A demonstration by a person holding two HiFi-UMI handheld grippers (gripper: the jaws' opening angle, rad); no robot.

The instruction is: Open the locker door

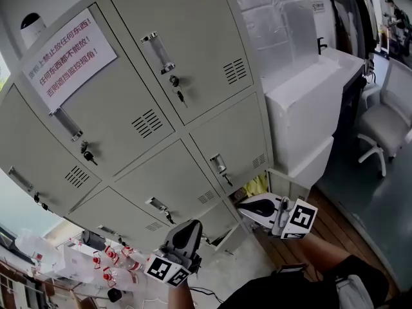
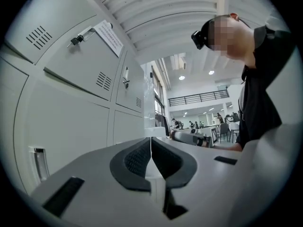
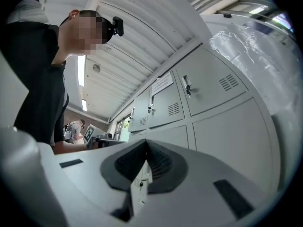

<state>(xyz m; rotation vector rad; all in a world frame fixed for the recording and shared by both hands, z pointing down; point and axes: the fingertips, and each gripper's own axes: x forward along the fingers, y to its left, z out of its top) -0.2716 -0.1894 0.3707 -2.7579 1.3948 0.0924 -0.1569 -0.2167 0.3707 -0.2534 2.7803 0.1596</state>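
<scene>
Right gripper, fingers together, hangs beside low locker showing something yellow.

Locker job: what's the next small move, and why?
Probably open the right claw and raise it toward the handle of the door just above it. Both it and the left claw are shut and empty, and neither touches a door, so nothing can be pulled yet.
</scene>
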